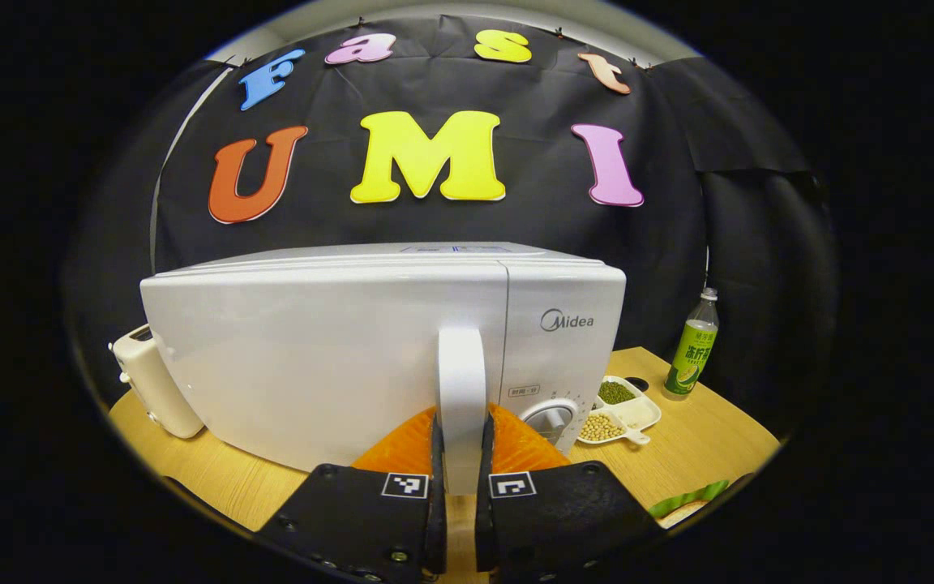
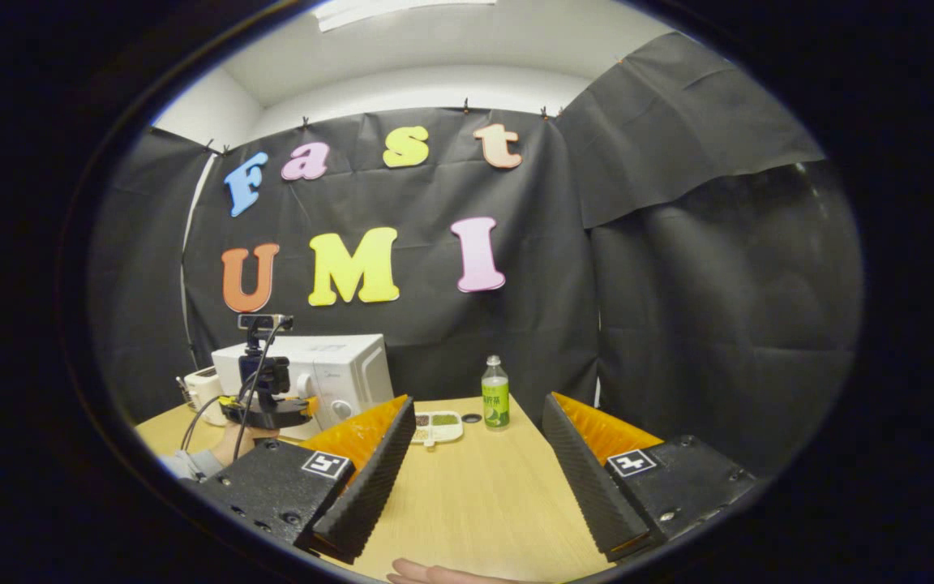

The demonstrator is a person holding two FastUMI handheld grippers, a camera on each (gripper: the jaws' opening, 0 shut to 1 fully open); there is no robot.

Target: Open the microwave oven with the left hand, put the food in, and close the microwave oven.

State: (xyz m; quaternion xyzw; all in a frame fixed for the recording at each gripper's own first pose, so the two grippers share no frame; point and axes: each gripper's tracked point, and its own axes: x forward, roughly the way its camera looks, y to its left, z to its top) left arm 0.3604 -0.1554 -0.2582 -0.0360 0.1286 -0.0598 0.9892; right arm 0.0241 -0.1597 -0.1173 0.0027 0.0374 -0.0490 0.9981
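My left claw (image 1: 460, 474) clamps the upright white handle (image 1: 462, 405) of the glossy white microwave oven (image 1: 313, 357), which stands closed on the pale wooden tabletop (image 1: 702, 446). My right claw (image 2: 471, 470) hangs wide and empty above that tabletop, the green-labelled bottle (image 2: 495, 395) and white divided dish (image 2: 437, 426) beyond.

left tool (image 1: 460, 478) clamping microwave handle (image 1: 462, 381)

It is a test booth: black cloth walls (image 2: 678, 268) hang around a wooden table (image 2: 483, 495) with a microwave (image 1: 337, 349).
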